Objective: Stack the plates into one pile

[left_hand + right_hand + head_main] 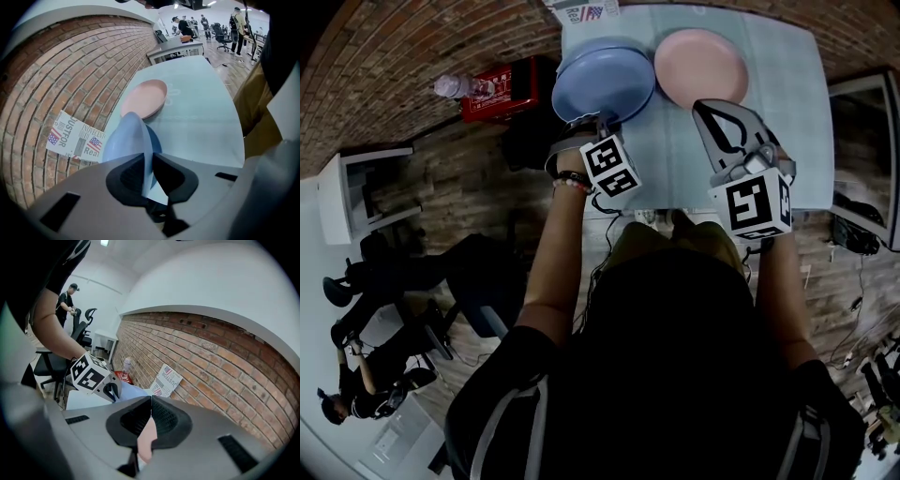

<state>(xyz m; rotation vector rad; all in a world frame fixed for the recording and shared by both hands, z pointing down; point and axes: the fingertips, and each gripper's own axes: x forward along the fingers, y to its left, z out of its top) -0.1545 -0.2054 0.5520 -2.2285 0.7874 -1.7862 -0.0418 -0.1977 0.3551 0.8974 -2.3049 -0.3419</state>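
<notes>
two plates are gripped at once on a pale table [778,112] set against a brick wall [70,70]. the left gripper [151,161] is pinched on the near rim of the blue plate [126,140], which is seen edge-on and tilted at the table's far left corner. the right gripper [151,413] is pressed onto the near rim of the pink plate [700,66], which lies just beside the blue one. both plates are judged to be light, stiff and smooth, so they are liable to slip or pivot in a rim pinch, and a deep bite on the rim is favoured. both forearms are held forward from the body, roughly parallel, and each gripper is pointed toward the wall.
</notes>
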